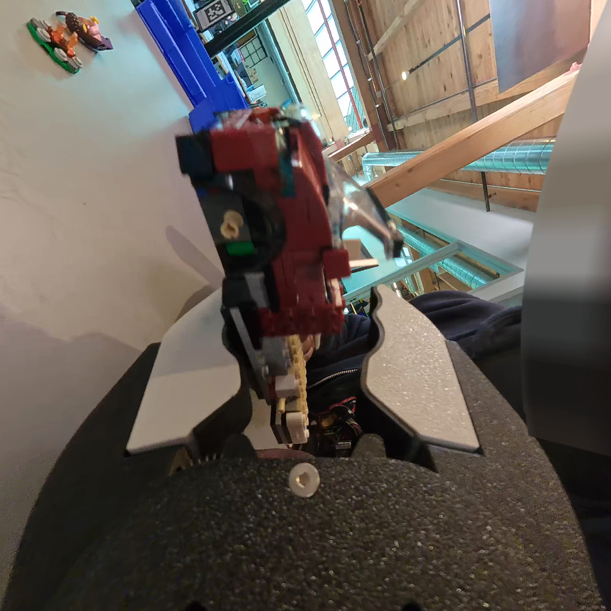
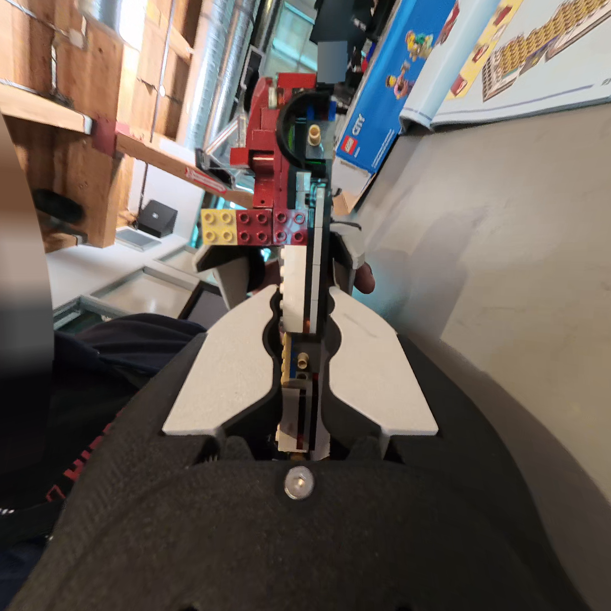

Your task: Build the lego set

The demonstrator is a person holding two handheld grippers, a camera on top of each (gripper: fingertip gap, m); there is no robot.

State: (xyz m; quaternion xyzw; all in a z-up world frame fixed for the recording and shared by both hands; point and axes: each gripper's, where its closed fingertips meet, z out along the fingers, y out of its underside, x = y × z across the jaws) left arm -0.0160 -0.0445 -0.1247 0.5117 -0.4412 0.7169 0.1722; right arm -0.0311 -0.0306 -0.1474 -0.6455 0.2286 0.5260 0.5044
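Now the right hand-held gripper [image 2: 302,299] has its two pale fingers [image 2: 238,357] clamped on the flat, plate-like end of a dark red brick-built model car [image 2: 291,185], and the pads press on both sides of the white and black layers in the middle of the right wrist view. Up the frame from there, the car's dark red body rises toward the top centre, with a yellow studded brick [image 2: 219,227] sticking out to its left. Behind the fingertips the other gripper's grey jaws show on either side of the car, spread apart. Over in the left wrist view, the left hand-held gripper [image 1: 291,297] stands wide open: the same car [image 1: 281,231] leans against its left finger [image 1: 188,363], while the right finger [image 1: 416,363] sits clear of it with a visible gap. So the car sits up off the desk, gripped by the right one alone. In the upper left of the left view a small green-based brick build [image 1: 66,43] lies on the pale desk [image 1: 82,198], with a blue bin [image 1: 185,66] just beyond it. In the upper right of the right view a blue toy box [image 2: 386,99] and an open instruction booklet [image 2: 529,66] lie on the grey desk.
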